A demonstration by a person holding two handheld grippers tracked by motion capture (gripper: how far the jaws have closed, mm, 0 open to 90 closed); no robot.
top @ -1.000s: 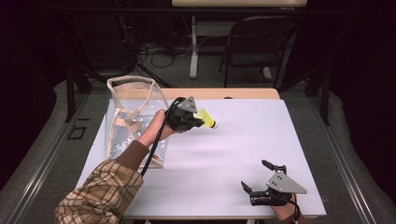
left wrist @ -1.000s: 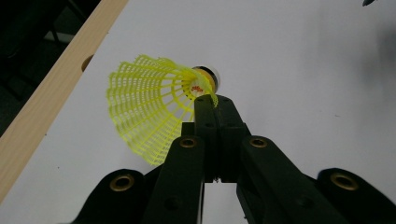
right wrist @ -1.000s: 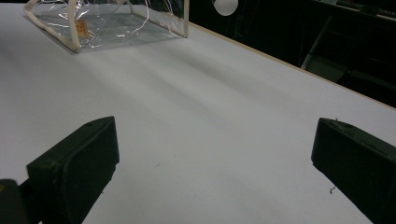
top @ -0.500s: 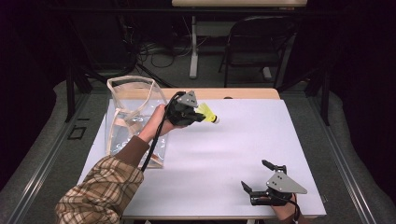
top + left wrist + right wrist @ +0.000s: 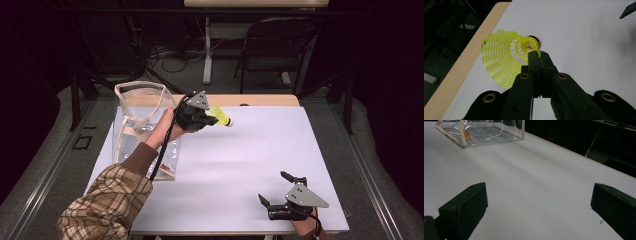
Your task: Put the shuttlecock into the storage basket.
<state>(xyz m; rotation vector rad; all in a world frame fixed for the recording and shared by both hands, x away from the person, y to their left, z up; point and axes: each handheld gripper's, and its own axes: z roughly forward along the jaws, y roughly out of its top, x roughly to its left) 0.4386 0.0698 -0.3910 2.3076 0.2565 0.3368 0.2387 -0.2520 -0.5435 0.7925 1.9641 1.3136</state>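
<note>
Step in hand, as I judge it: carrying the yellow shuttlecock [image 5: 220,115] to the clear bag [image 5: 142,127]. The left gripper [image 5: 204,119] holds it in the air just off the bag's right side, above the far part of the white surface [image 5: 260,150]. In the left gripper view the jaws are pressed together on the edge of the yellow skirt [image 5: 506,58], close to the white cork end; the skirt fans out to the left, the cork points away from the bag.

Bag: stands upright at the left side of the surface, mouth open upward, handles raised. Seen from the right gripper view it is at the far left corner [image 5: 481,132], nothing visible inside it.

Right gripper [image 5: 280,192]: rests on the surface well away from the bag, at the near right corner, jaws wide with nothing between them.

Next move, by my reading: swing the left hand back over the bag's mouth, lower the shuttlecock past the handles, then part the jaws. The grip is on thin mesh, so a slow carry seems wise.

Against the earlier frames: the shuttlecock and left gripper sit slightly higher and a touch farther from the bag's right wall than a second ago; grip unchanged. Right gripper and bag have not shifted.
</note>
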